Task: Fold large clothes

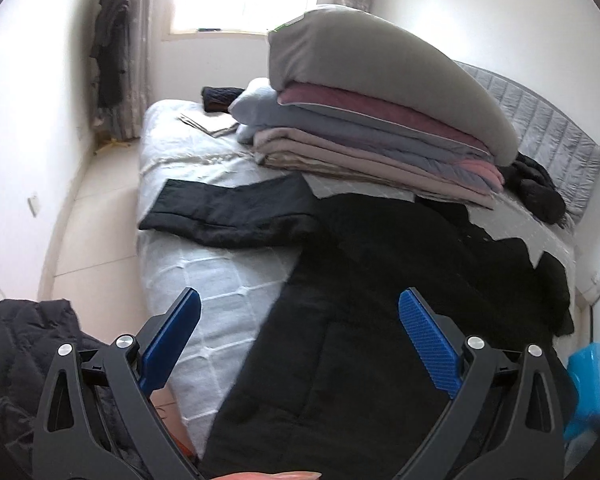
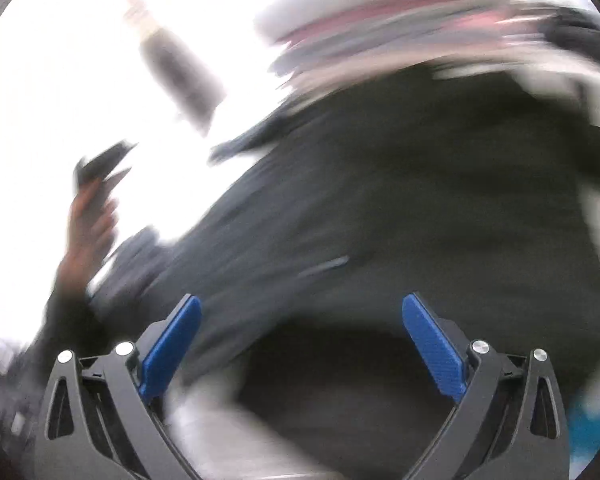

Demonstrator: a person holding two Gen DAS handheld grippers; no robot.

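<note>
- My left tool (image 1: 299, 307) gapes wide, holding nothing, over the black coat (image 1: 380, 320) spread on the bed (image 1: 204, 280).
- My right tool (image 2: 301, 315) also gapes wide; its view is blurred.
- Bare mattress lies left of the coat's edge.

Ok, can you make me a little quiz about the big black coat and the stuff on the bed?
1. True or false: the left hand-held gripper is open.
2. What lies on top of the stack of folded blankets? A) pillow B) box C) shoe
3. Fill in: one sleeve of the black coat stretches out over the white ____.

Key: 1 true; 2 A, the grey pillow; 3 bed.
</note>
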